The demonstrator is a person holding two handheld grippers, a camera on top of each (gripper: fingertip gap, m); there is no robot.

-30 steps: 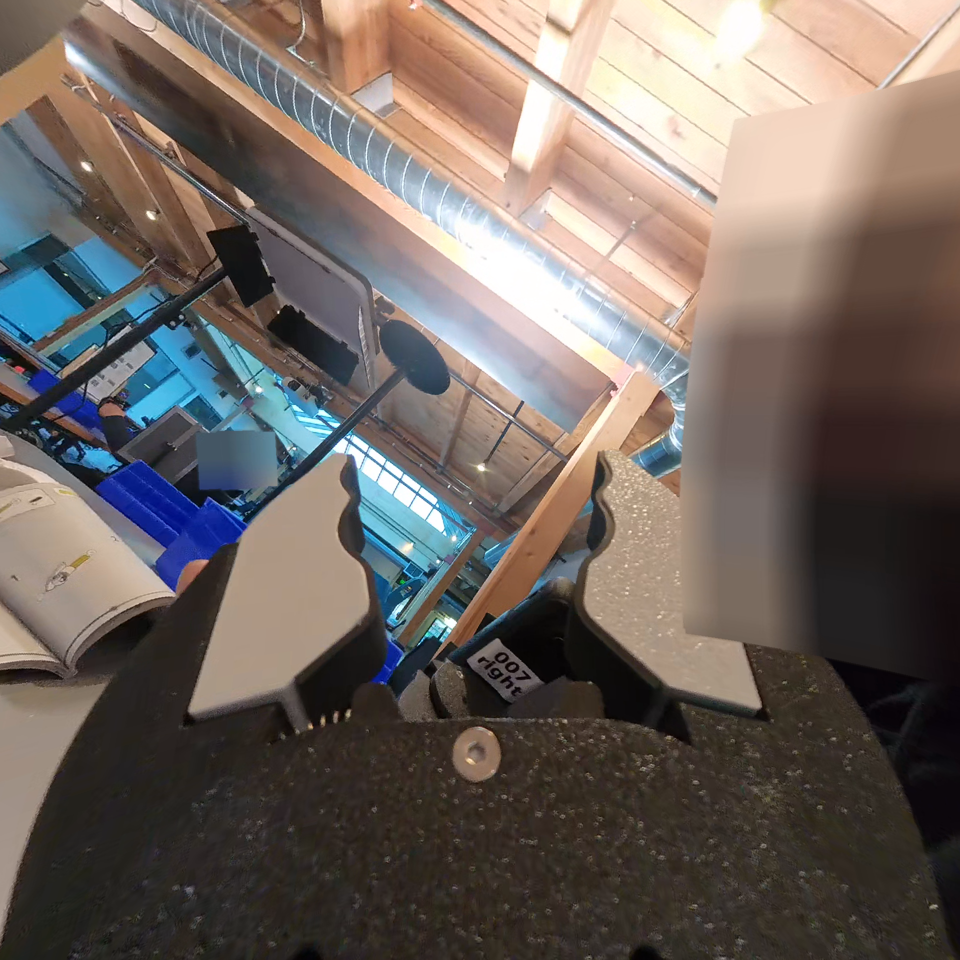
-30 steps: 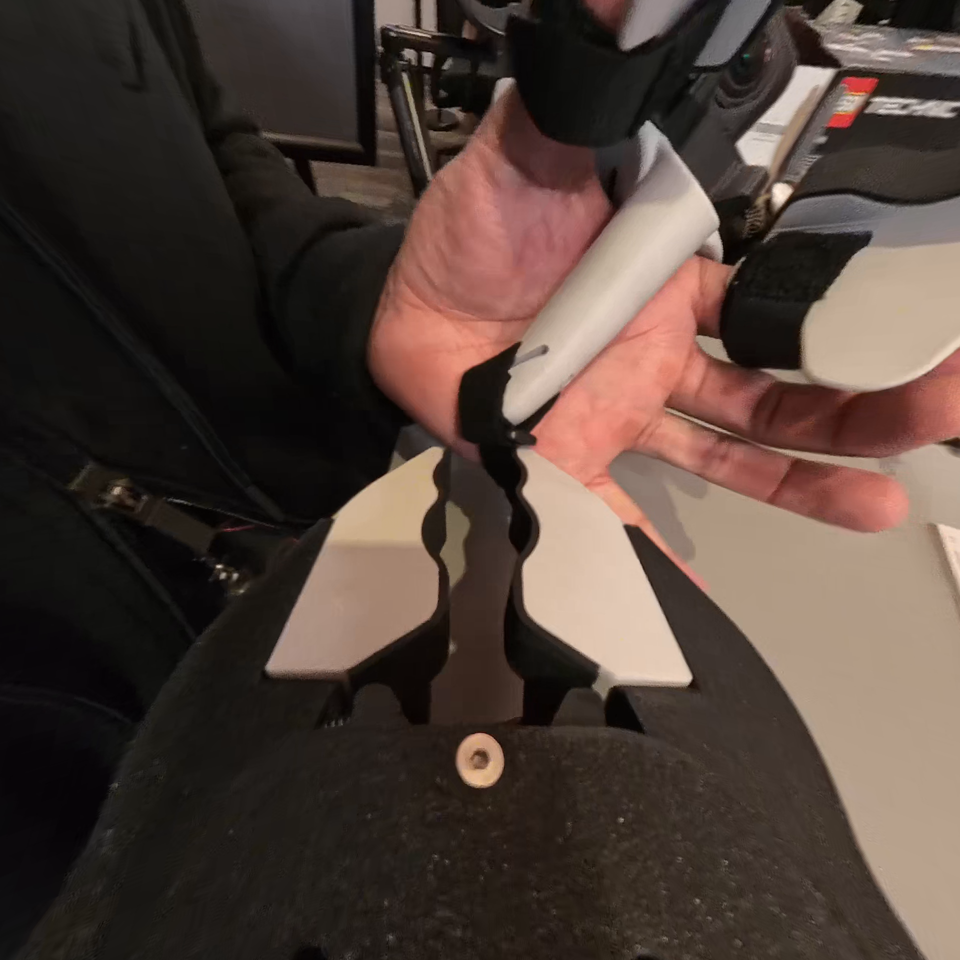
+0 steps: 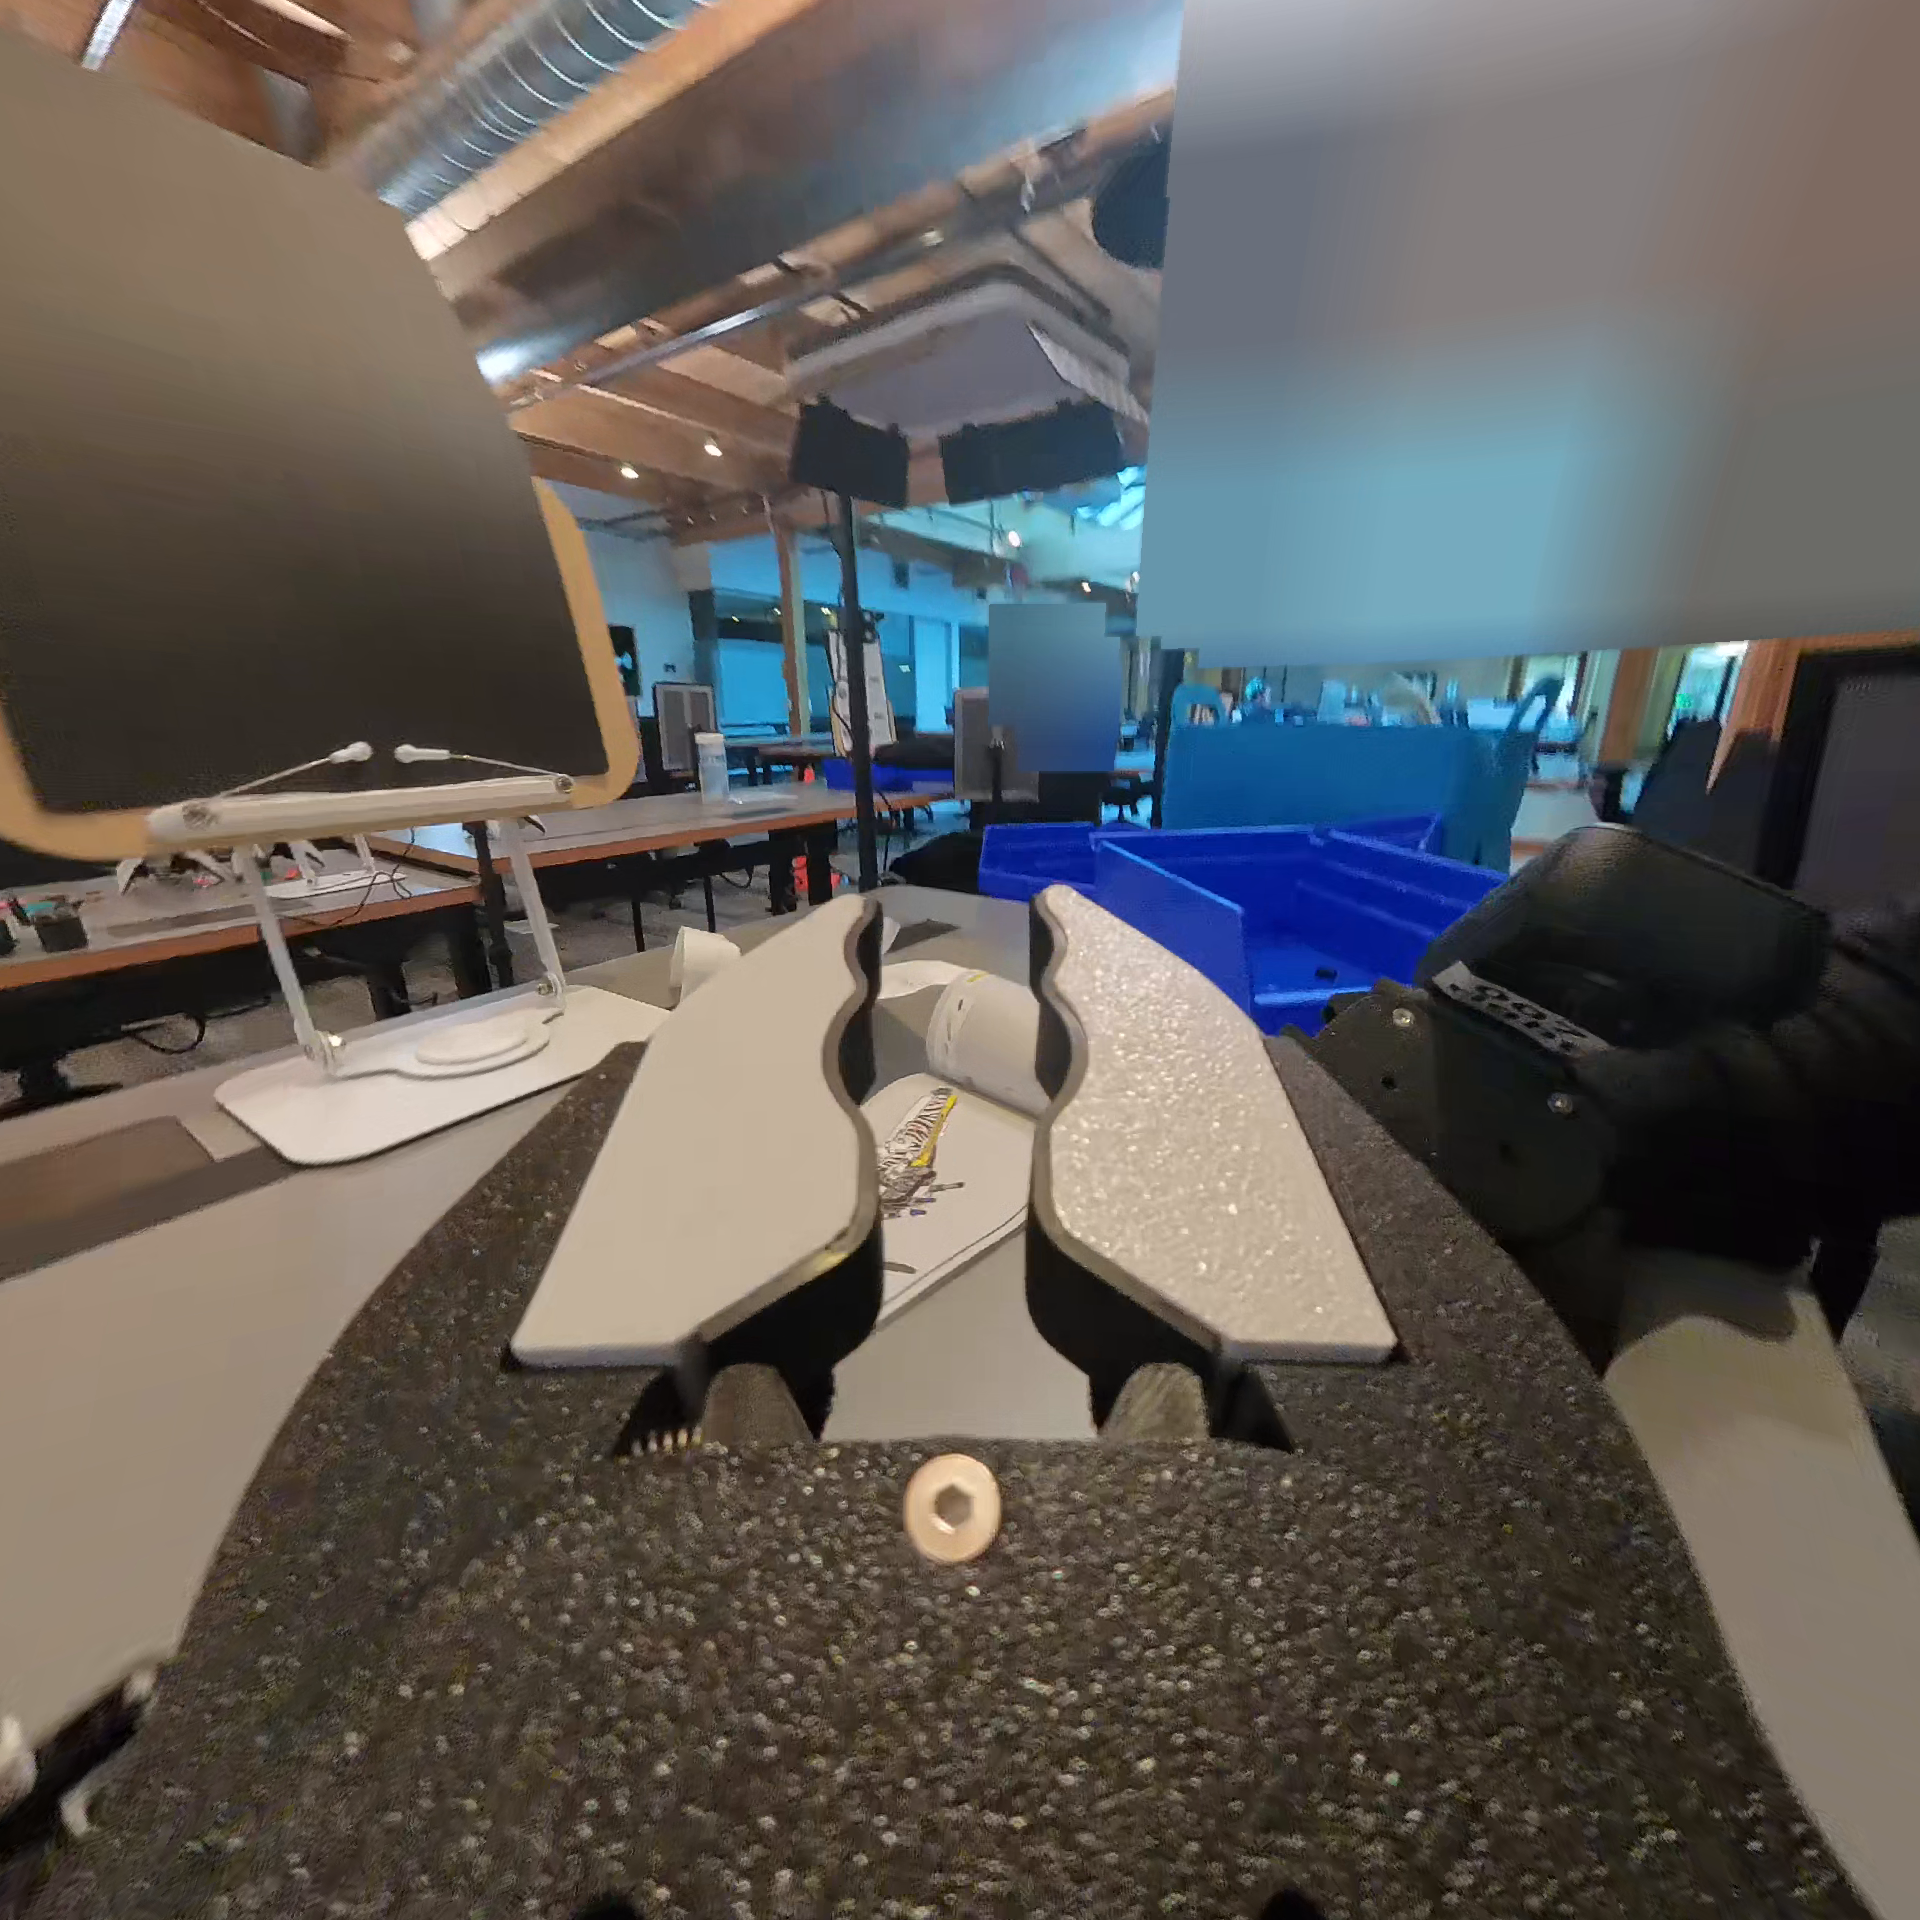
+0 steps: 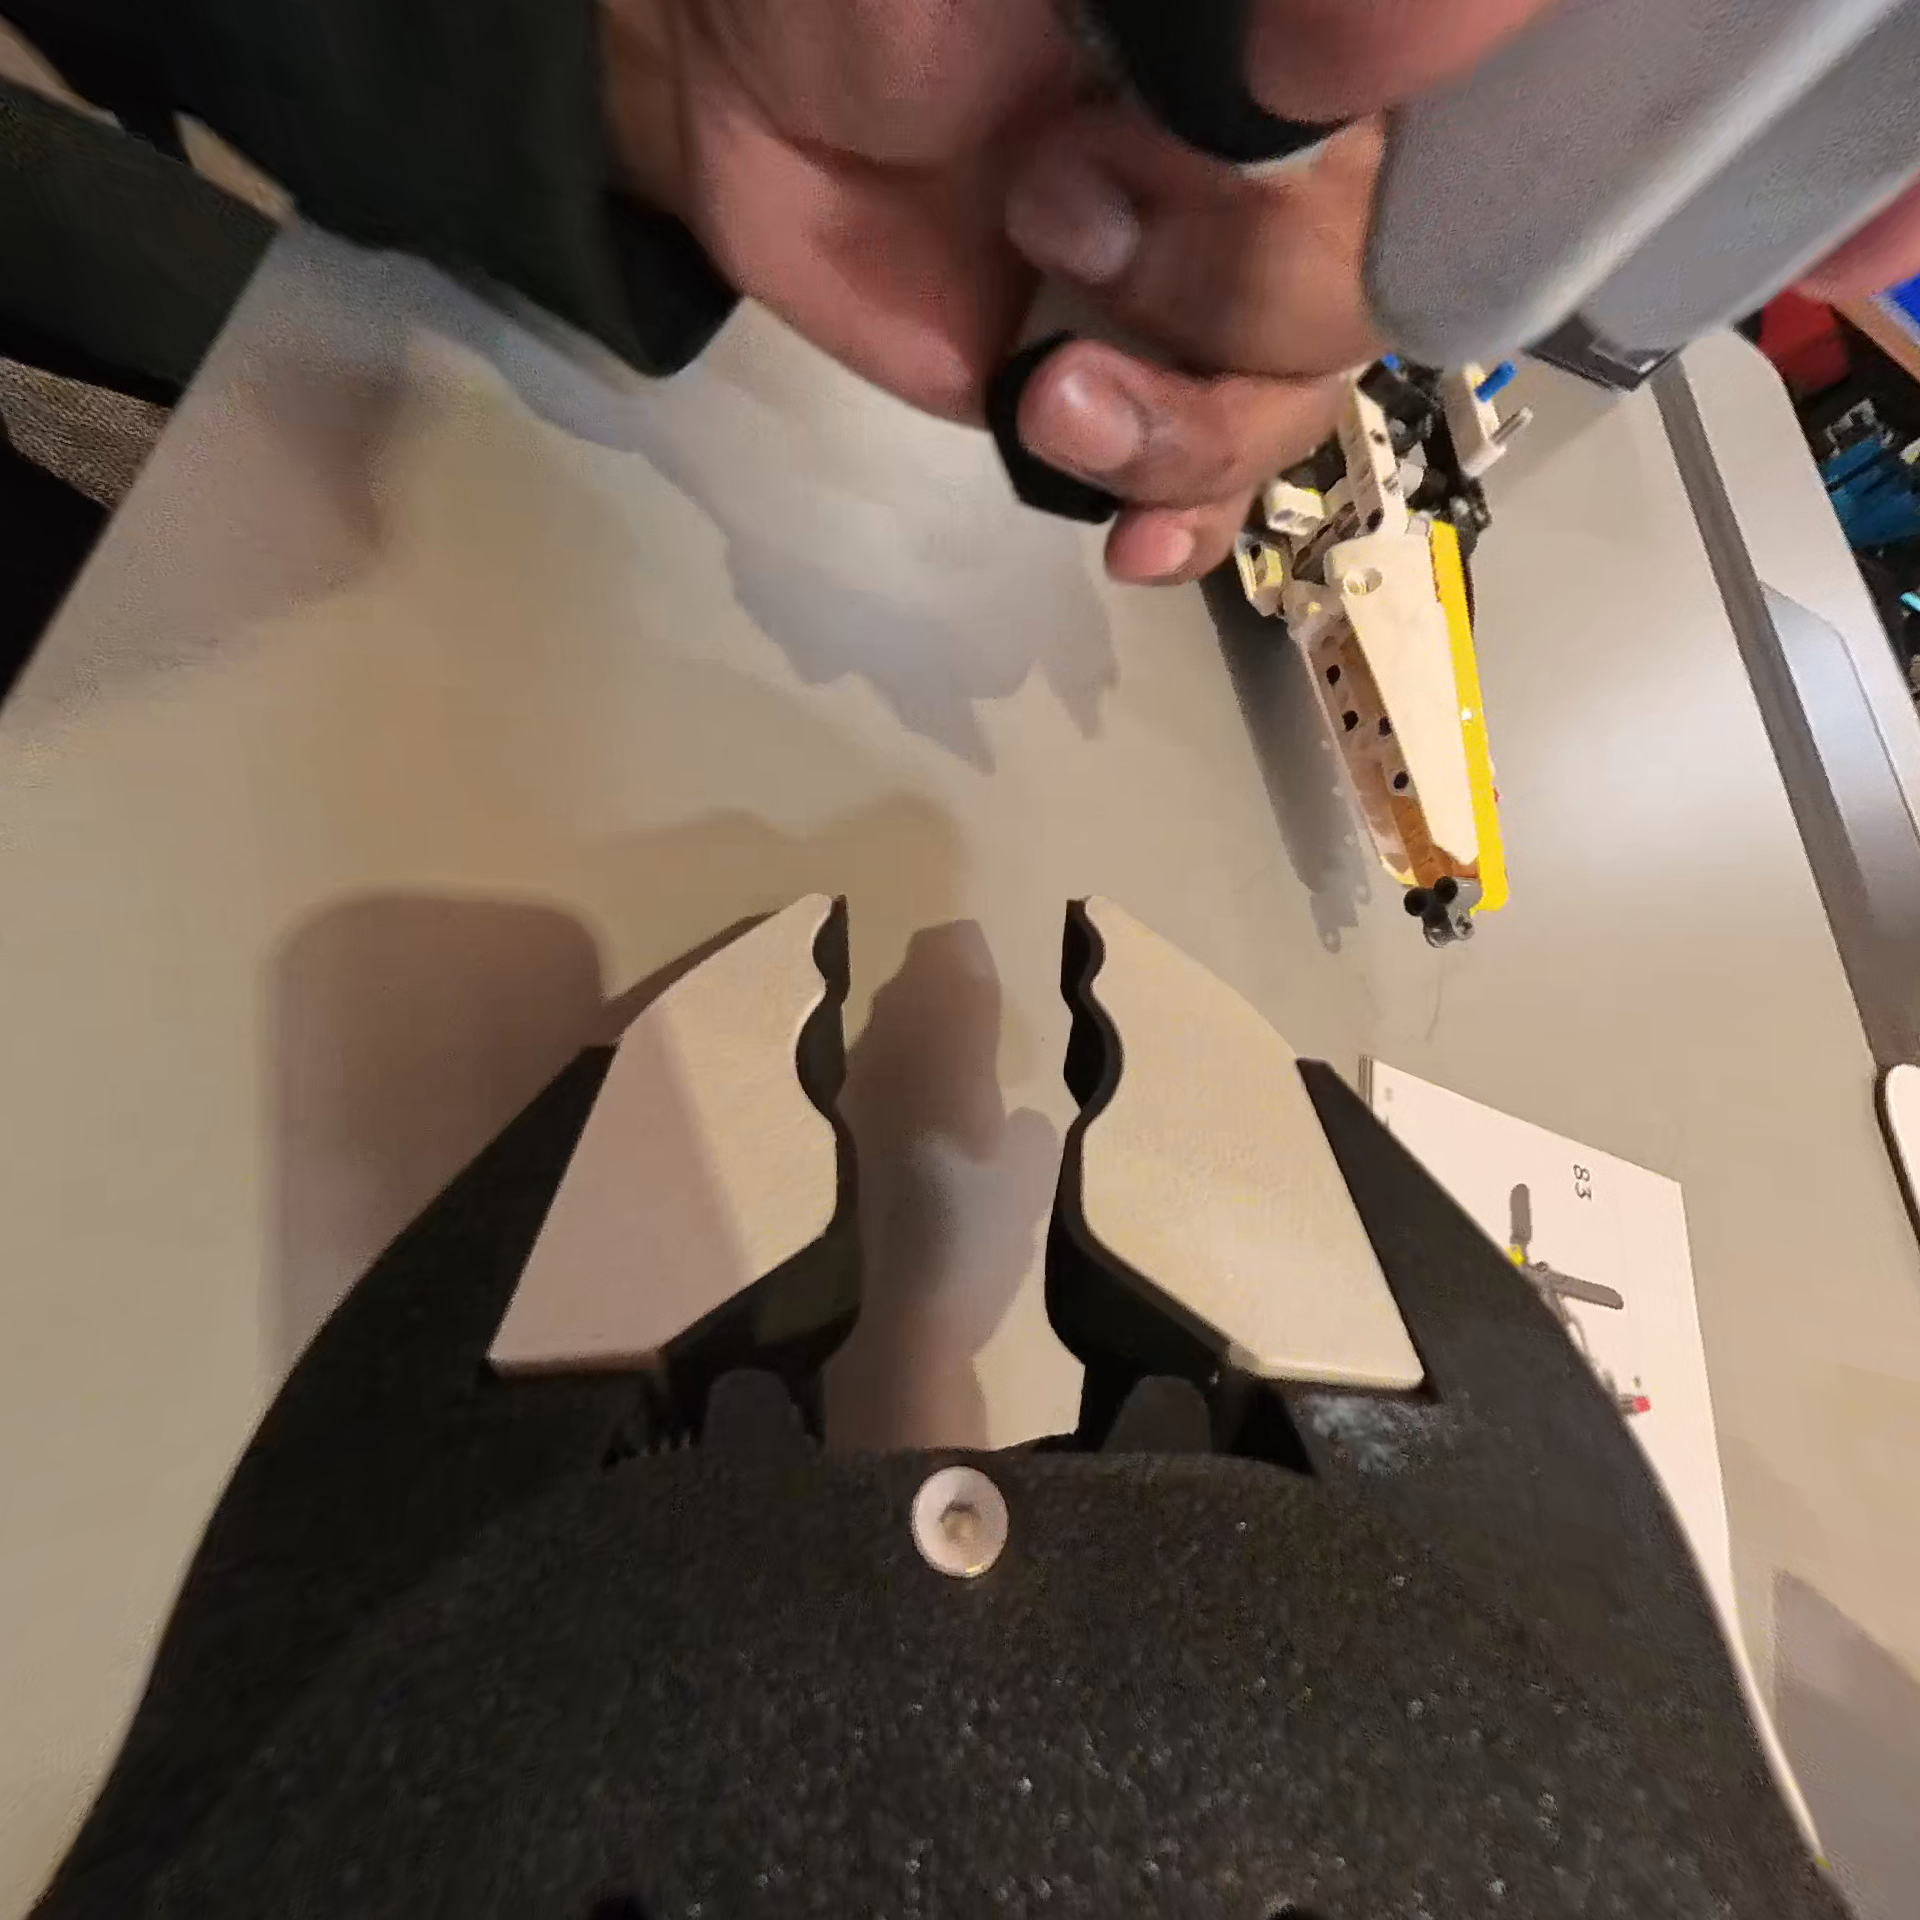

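1. Two hand-held grippers: the left hand-held gripper (image 3: 951, 925) and the right hand-held gripper (image 4: 956, 925), each with two fingers standing apart and nothing between them.
2. One toy model of white and yellow building bricks (image 4: 1392, 665) lies on the grey surface (image 4: 520, 727).
3. One printed instruction booklet (image 3: 935, 1153), open on the surface.
4. One tablet (image 3: 260, 520) on one white stand (image 3: 416, 1081).
5. At least two blue plastic bins (image 3: 1299, 914) just beside each other.
6. One person's hand (image 4: 1039, 260) in the right wrist view.
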